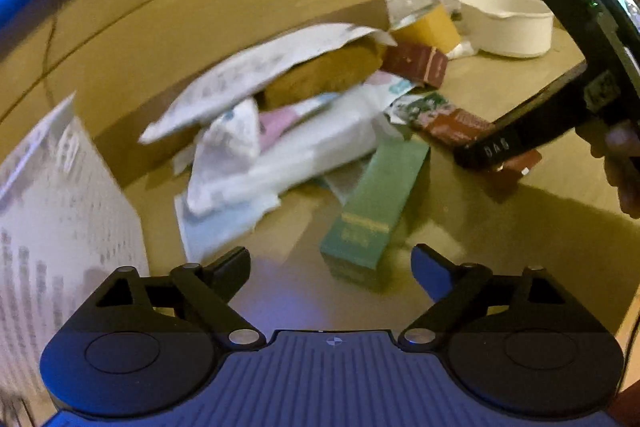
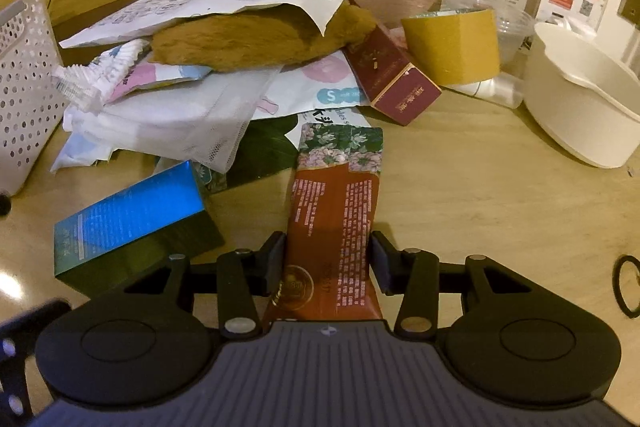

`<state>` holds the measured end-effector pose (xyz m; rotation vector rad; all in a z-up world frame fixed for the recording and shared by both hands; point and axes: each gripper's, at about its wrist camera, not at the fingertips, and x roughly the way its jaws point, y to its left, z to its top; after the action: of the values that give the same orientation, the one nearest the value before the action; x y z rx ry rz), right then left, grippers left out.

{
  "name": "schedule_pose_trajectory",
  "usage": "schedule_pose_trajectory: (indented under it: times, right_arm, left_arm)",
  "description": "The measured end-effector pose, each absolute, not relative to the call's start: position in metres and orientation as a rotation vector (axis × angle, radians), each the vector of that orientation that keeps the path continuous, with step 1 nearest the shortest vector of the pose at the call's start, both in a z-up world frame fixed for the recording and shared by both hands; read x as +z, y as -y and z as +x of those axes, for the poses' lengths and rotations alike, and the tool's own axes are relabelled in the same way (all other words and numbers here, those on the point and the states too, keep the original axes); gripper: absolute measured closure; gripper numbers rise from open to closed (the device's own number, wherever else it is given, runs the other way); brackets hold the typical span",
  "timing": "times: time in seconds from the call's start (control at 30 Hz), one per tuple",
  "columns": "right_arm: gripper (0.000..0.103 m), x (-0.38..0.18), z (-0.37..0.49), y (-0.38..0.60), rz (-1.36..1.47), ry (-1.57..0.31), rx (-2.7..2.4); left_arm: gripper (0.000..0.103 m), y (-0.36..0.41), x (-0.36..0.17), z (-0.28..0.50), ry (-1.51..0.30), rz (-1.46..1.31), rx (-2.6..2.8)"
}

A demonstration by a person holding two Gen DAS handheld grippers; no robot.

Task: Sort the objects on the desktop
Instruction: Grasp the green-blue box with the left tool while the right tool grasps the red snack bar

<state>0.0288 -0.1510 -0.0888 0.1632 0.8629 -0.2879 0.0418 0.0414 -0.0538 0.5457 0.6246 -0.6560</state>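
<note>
Red-brown glossy flat sachet (image 2: pixel 336 223) lies on wooden desk (image 2: pixel 480 195), clamped by right gripper (image 2: pixel 327 259); left gripper (image 1: pixel 331 263) spread wide, empty; perforated white plastic basket (image 2: pixel 24 83), contents unseen

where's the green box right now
In the right wrist view the green box lies on the desk at lower left, left of the red packet and in front of the white basket.
</note>
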Motion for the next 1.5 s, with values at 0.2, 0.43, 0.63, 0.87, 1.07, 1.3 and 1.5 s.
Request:
schedule_pose_trajectory:
  times: [0.2, 0.43, 0.63, 0.87, 1.07, 1.3, 1.5]
  right_arm:
    - [0.050, -0.089, 0.027, 0.152, 0.168, -0.867, -0.297]
    - [0.048, -0.089, 0.031, 0.150, 0.159, -0.871, -0.317]
    - [0.048, -0.090, 0.036, 0.152, 0.160, -0.865, -0.309]
    - [0.059, -0.088, 0.028, 0.154, 0.137, -0.850, -0.255]
    - [0.059, -0.081, 0.019, 0.161, 0.144, -0.829, -0.234]
    - [0.059, -0.063, 0.016, 0.166, 0.139, -0.794, -0.231]
    - [0.059, -0.044, 0.014, 0.160, 0.114, -0.760, -0.218]
  left_arm:
    - [0.018, -0.015, -0.064, 0.069, -0.634, 0.615, -0.757]
    - [0.023, 0.002, -0.083, 0.075, -0.659, 0.640, -0.786]
    - [0.045, 0.003, -0.082, 0.073, -0.708, 0.533, -0.752]
    - [0.064, 0.010, -0.079, 0.060, -0.707, 0.477, -0.672]
    - [0.064, 0.002, -0.069, 0.073, -0.706, 0.429, -0.623]
    - [0.064, 0.005, -0.053, 0.078, -0.718, 0.397, -0.586]
    - [0.064, 0.007, -0.036, 0.075, -0.695, 0.372, -0.542]
